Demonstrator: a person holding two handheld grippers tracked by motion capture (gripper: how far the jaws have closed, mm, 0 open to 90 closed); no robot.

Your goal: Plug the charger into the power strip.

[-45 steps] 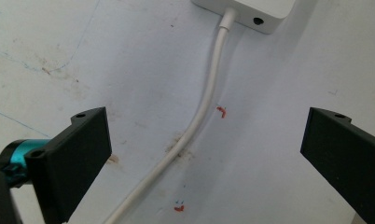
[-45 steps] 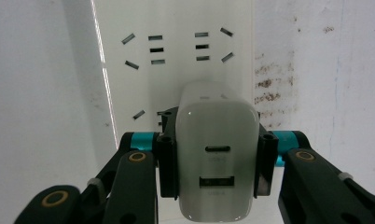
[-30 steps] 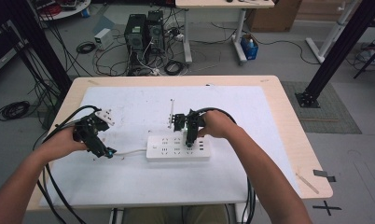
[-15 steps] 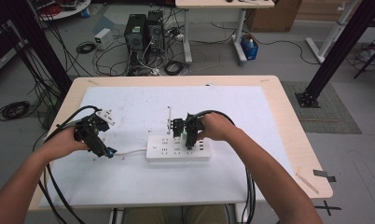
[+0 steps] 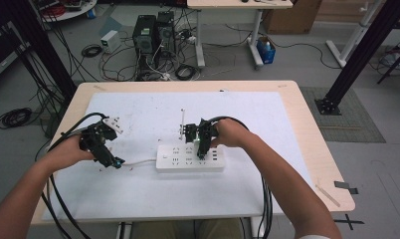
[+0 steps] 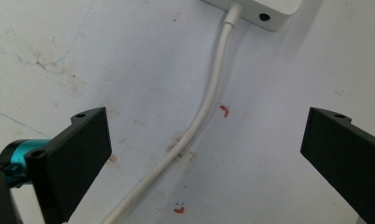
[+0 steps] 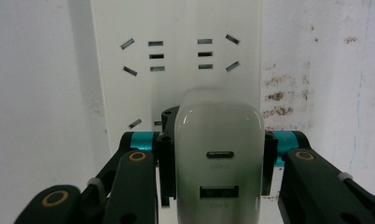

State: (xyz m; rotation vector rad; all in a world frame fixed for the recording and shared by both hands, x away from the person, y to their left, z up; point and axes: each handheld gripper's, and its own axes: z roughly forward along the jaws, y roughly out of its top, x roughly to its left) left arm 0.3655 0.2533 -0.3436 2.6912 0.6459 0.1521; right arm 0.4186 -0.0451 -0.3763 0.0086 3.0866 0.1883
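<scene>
Grey floor (image 5: 387, 164), tangled cables (image 5: 113, 59), two computer towers (image 5: 153, 35), white desk (image 5: 238, 4), black frame posts (image 5: 359, 55)

High view sits above my side of the bench (image 5: 138, 199), looking forward and down. My left gripper view hangs close over the white cord (image 6: 209, 102) near the bench's left edge. My right gripper view looks close down on the power strip (image 7: 176, 70); high view shares it.

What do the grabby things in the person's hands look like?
Both are black. The left gripper has two flat, blocky black jaws with a shiny teal piece by one. The right gripper has black linked arms with brass-coloured round pins and teal bands. Thick black cables trail from them. The forearms are bare, no sleeves.
</scene>
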